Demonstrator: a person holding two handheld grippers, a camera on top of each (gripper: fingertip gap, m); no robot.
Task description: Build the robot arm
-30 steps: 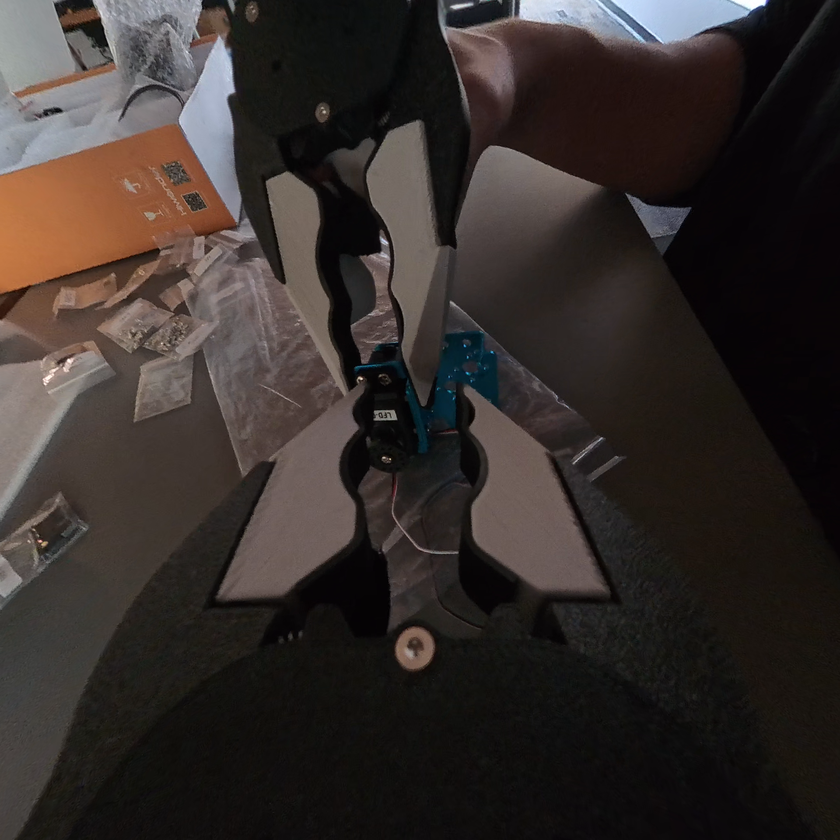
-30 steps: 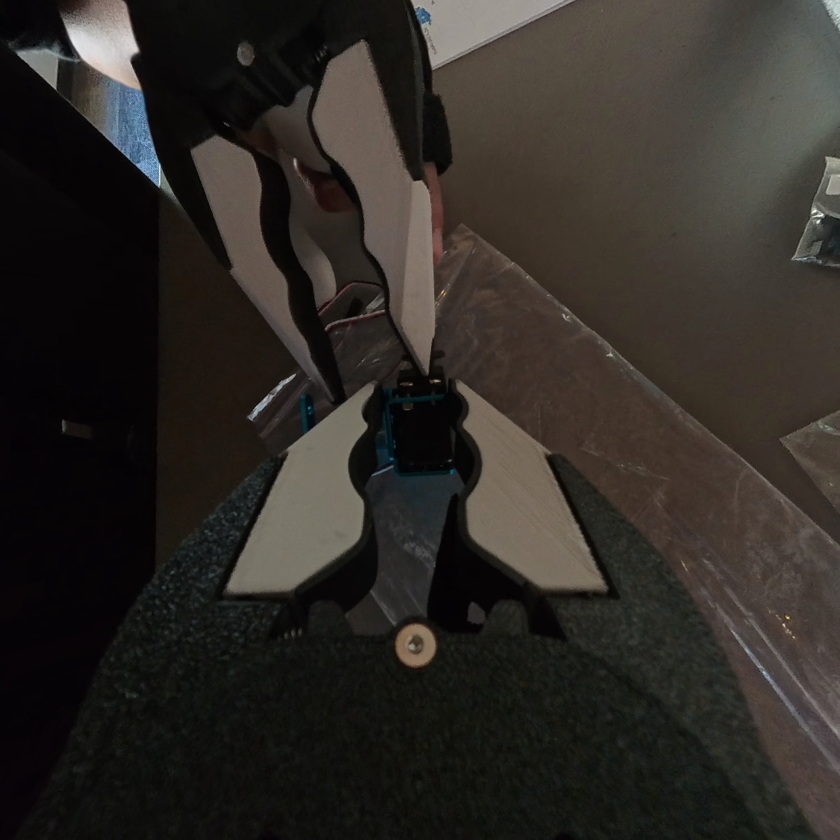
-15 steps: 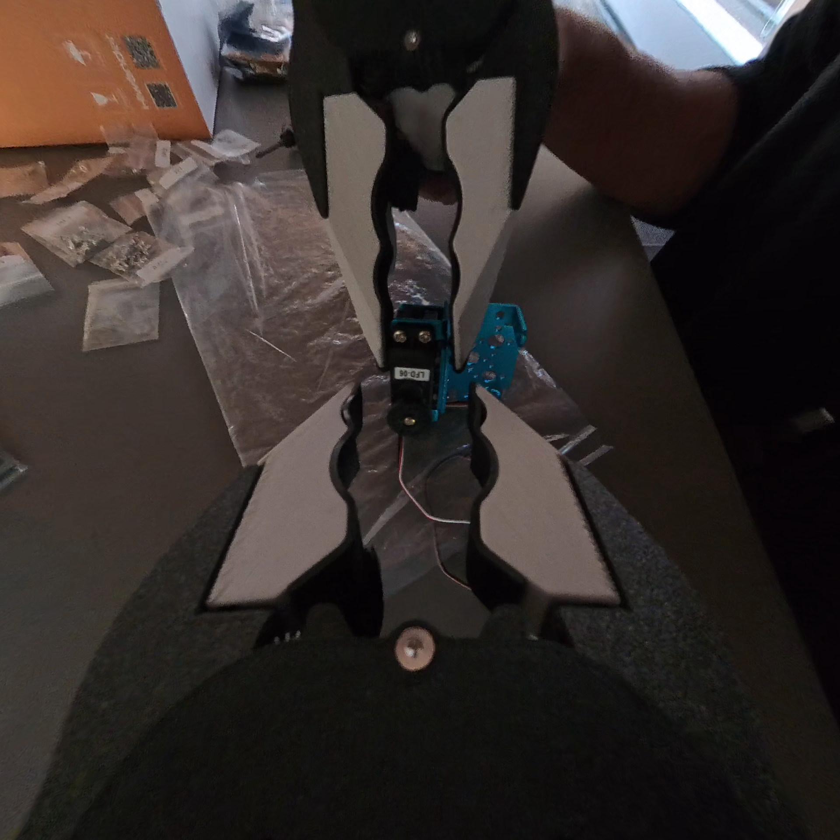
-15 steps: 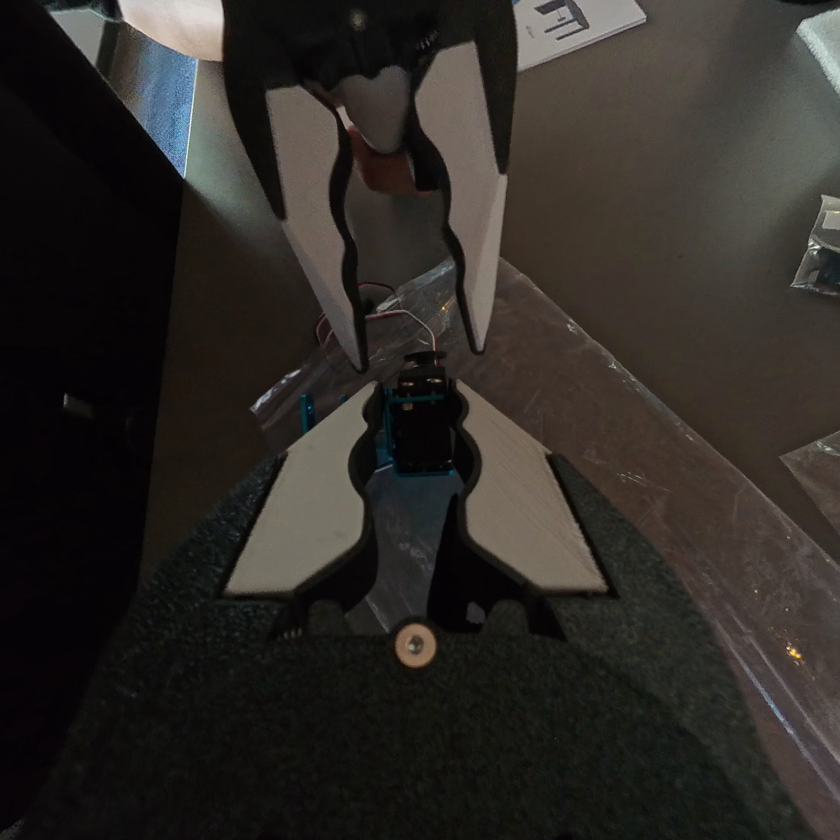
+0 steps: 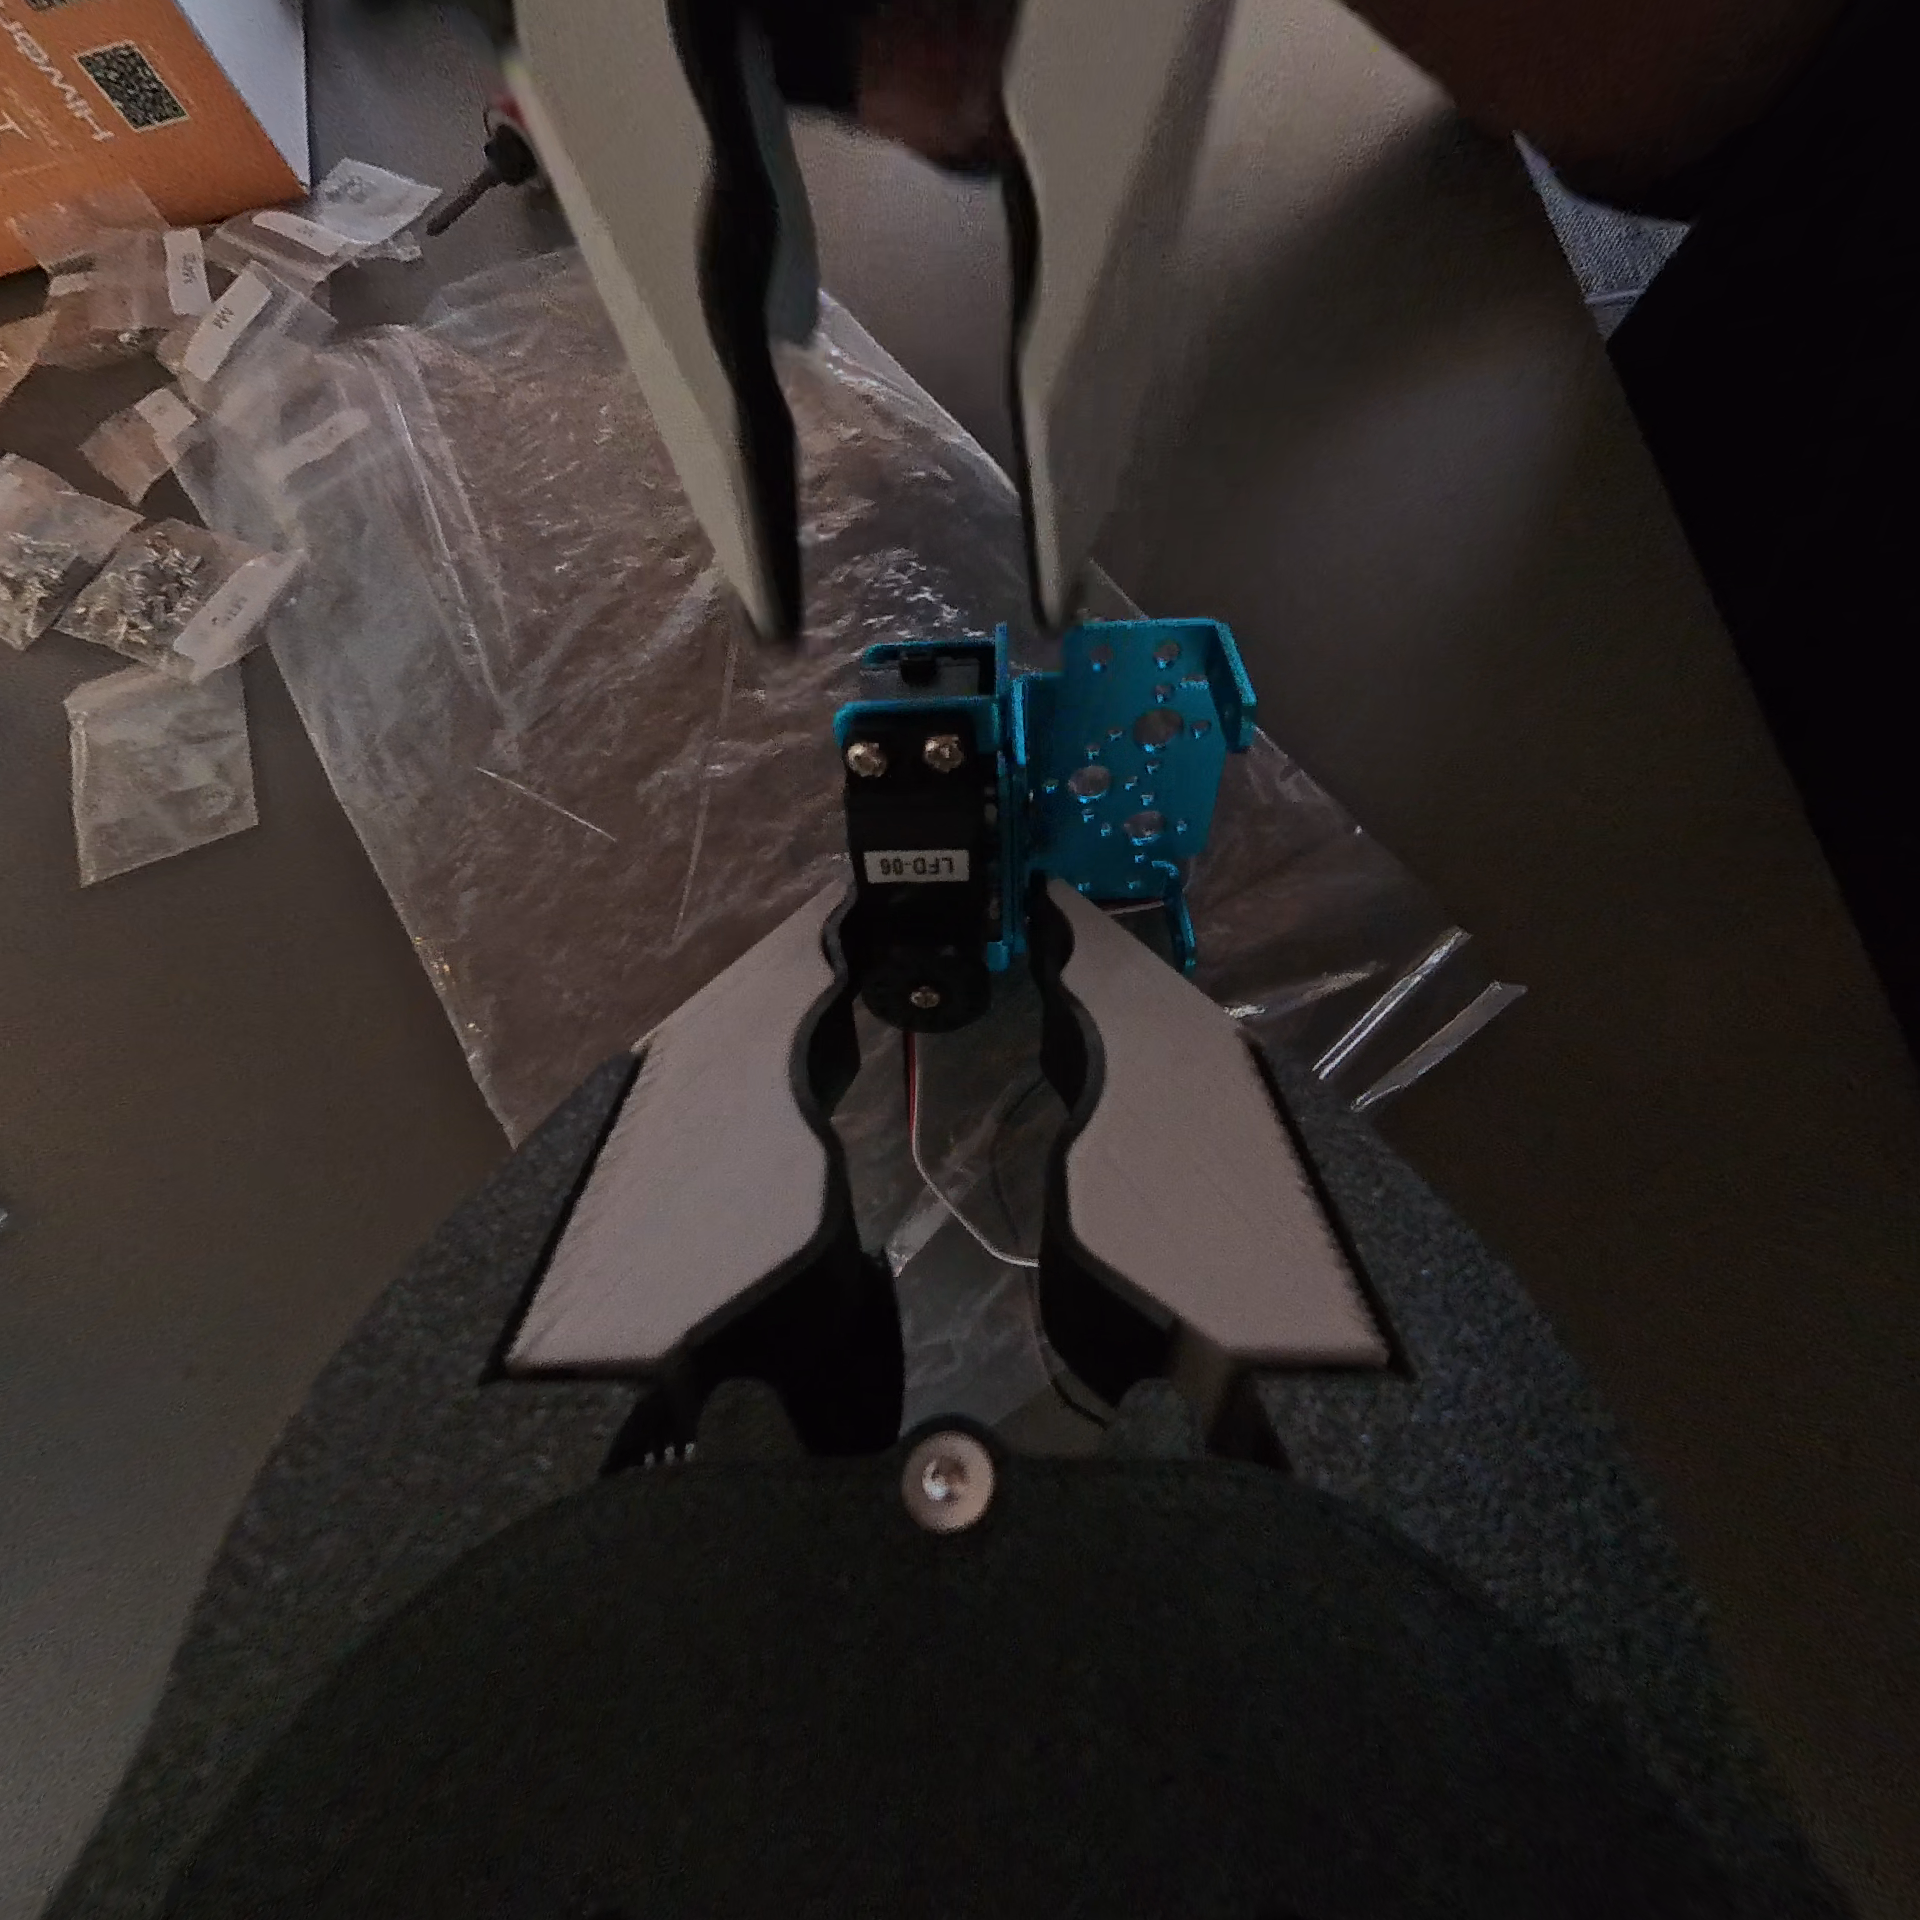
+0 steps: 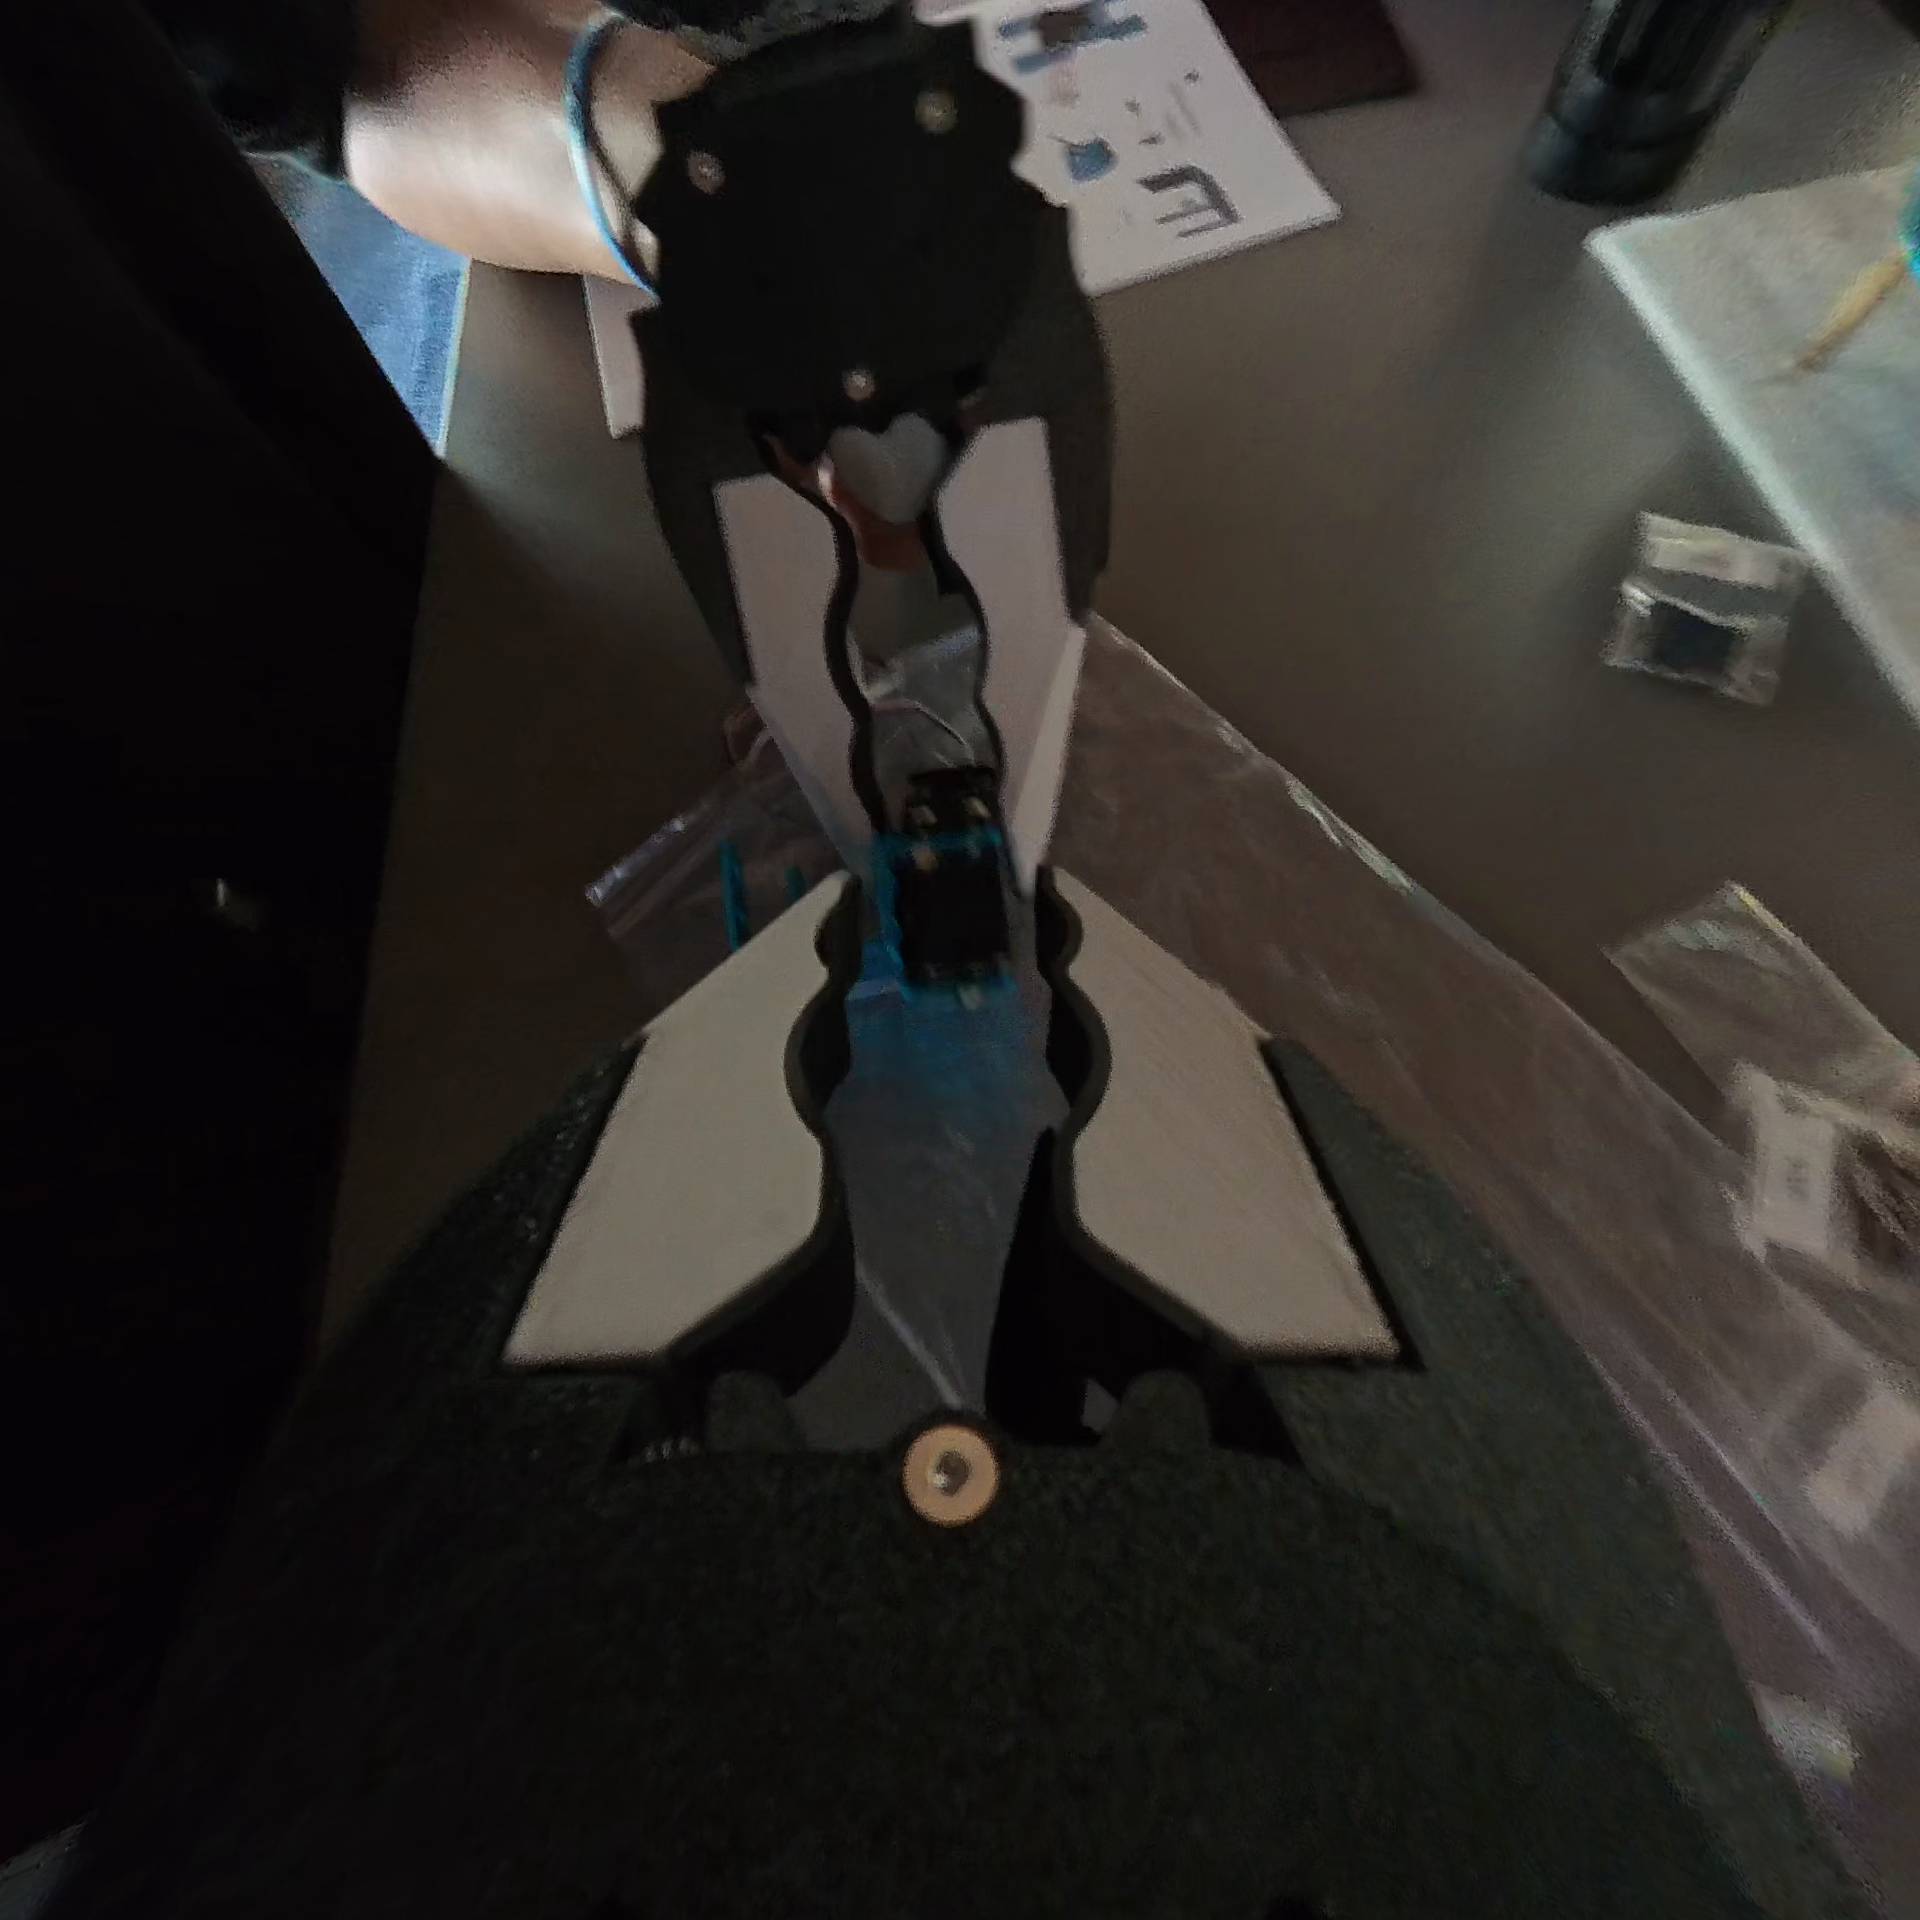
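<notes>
A small black servo (image 5: 914, 831) is fixed in a blue metal bracket (image 5: 1132, 769) with many holes, and thin wires (image 5: 940, 1174) hang from it. My left gripper (image 5: 943, 899) is shut on the servo's lower body, one fingertip on each side. My right gripper (image 5: 912, 618) faces it from above, blurred. Its tips stand wider than the servo and just off the bracket's top. In the right wrist view the servo (image 6: 951, 914) sits low between my right gripper's (image 6: 943, 881) parted fingers, with a gap on one side. The left gripper (image 6: 945, 847) straddles its far end.
A crumpled clear plastic bag (image 5: 540, 665) lies on the grey-brown table (image 5: 208, 1039) under the servo. Several small bags of screws (image 5: 156, 582) and an orange box (image 5: 94, 114) lie to the left. A printed sheet (image 6: 1164, 156) and a bagged part (image 6: 1704, 613) lie farther off. There is about 5 centimetres between the tips of the two grippers.
My left gripper has closed in around the servo. My right gripper's tips, which were clamped on the servo's top, have come off it and drawn back.
</notes>
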